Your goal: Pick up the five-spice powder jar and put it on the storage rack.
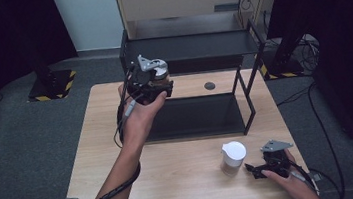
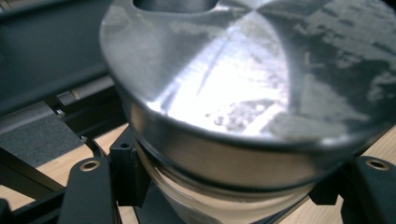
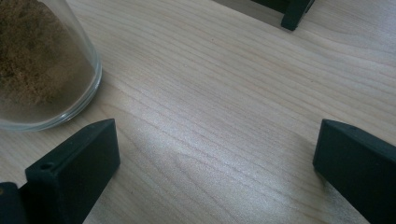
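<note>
Left gripper (image 1: 159,85) is clamped on a metal-lidded jar (image 2: 243,93), held up at the black rack (image 1: 193,47); keep the jar level and clear the upper shelf's edge before setting it down. Right gripper (image 1: 259,169), jaws apart, rests on the table (image 1: 182,169) beside the white-lidded jar (image 1: 234,157).

Before me a black two-tier rack (image 1: 244,89) stands on my wooden table (image 1: 183,174); a white-lidded jar (image 1: 233,157) of brown powder sits near the front edge.

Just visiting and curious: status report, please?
Left gripper shut on silver-lidded glass jar, raised by black metal shelf rack. Right gripper open, empty, on wooden table beside white-lidded glass jar. Nothing blocking.
</note>
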A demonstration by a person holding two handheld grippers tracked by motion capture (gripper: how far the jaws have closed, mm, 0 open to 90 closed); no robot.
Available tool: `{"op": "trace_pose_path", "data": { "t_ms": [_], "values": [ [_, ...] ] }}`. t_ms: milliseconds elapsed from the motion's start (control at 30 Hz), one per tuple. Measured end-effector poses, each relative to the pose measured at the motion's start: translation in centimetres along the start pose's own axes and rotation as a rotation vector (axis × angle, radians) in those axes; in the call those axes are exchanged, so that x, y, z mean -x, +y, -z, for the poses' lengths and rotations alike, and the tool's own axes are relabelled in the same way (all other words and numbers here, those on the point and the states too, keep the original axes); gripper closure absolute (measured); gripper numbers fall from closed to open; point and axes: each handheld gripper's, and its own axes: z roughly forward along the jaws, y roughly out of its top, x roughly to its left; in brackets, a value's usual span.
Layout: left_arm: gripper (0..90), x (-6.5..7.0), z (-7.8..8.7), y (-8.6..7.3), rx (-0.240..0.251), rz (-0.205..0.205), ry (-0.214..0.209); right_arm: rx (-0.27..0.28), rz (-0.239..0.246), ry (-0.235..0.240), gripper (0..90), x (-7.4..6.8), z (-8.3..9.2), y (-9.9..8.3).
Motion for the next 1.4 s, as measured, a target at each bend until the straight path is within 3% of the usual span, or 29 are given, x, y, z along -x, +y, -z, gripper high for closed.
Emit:
{"op": "trace_pose_path", "data": {
  "t_ms": [233,567,767,1400],
  "values": [
    [30.6,-0.4,1.4,2.7,0.035,-0.007,0.005,0.000,0.000,0.000,1.2,0.0,0.0,0.0],
    [30.6,-0.4,1.6,5.3,0.031,-0.023,0.013,0.000,-0.001,0.001,1.2,0.0,0.0,0.0],
    [30.6,-0.9,0.9,6.9,0.034,-0.013,0.023,0.000,0.000,0.000,1.2,0.0,0.0,0.0],
    [30.6,-1.8,-1.8,9.2,0.021,-0.002,0.047,0.000,-0.001,0.001,1.3,0.0,0.0,0.0]
  ]
}}
